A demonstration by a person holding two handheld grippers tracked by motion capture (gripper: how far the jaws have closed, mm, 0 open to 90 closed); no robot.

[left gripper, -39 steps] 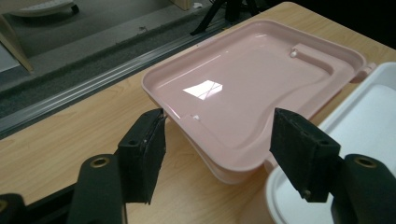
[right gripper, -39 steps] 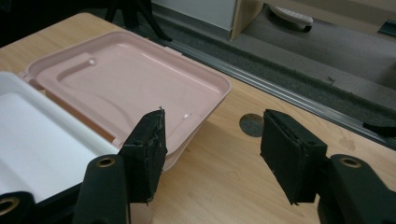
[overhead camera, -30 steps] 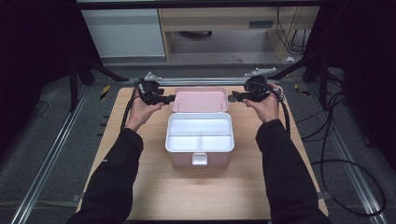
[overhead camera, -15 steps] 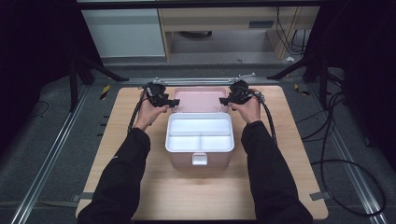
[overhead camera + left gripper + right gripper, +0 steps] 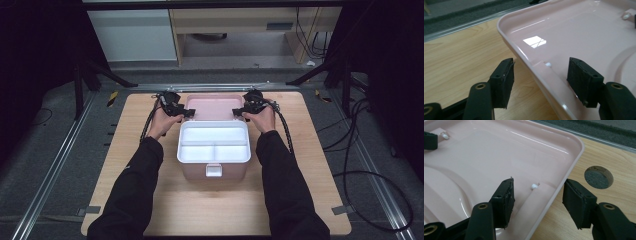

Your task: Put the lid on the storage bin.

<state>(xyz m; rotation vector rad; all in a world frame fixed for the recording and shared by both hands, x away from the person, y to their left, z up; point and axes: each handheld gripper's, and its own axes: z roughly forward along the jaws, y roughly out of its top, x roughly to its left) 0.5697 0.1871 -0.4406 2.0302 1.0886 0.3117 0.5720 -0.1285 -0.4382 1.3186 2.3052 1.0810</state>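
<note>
From the high view we see the pink lid (image 5: 214, 107) lying flat on the bench (image 5: 125, 150) behind the white box (image 5: 214, 145), its long axis crosswise, with the left claw (image 5: 187, 113) and right claw (image 5: 237, 111) at its two short ends.

In the left gripper view, the left claw (image 5: 539, 75) is open astride the lid's rim (image 5: 524, 53), its jaws having just been closing; nothing is pressed yet.

In the right gripper view, the right claw (image 5: 537, 196) is open astride the opposite rim (image 5: 564, 182), not touching.
</note>
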